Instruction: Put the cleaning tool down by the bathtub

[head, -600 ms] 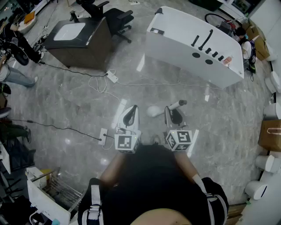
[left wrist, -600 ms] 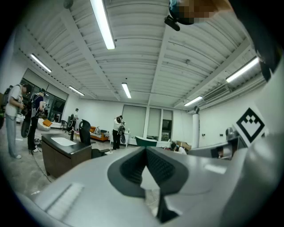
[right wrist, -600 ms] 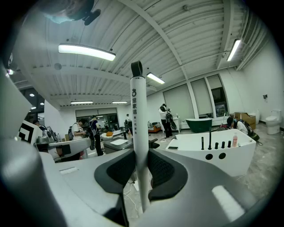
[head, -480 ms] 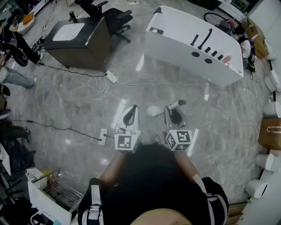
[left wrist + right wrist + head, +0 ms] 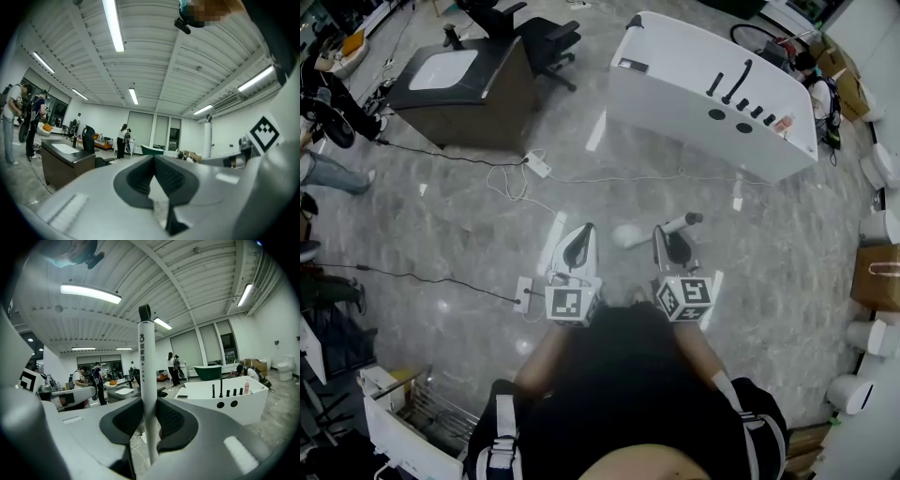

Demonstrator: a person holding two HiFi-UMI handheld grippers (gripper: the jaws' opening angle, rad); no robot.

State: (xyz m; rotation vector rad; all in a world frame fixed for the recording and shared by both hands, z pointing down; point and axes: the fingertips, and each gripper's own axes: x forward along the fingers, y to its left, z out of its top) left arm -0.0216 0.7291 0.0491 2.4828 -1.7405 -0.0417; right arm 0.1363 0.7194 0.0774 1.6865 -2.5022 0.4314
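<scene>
Very little differs. The white wire-drawer cabinet [image 5: 389, 433], behind and to the left of the left gripper [image 5: 579, 232], now sits slightly lower in the head view, a touch farther from that claw. A bystander's jeans leg [image 5: 330, 172], far out to its left, has also slid down. The cleaning tool's white head [image 5: 626, 234], just left of the right gripper [image 5: 667, 234], looks fainter.

The left hand-held gripper [image 5: 580, 234] and right hand-held gripper [image 5: 664, 236] are pale grey, with dark ribbed pads [image 5: 172, 418] and black-and-white marker cubes [image 5: 569, 304]; the person wears black.
</scene>
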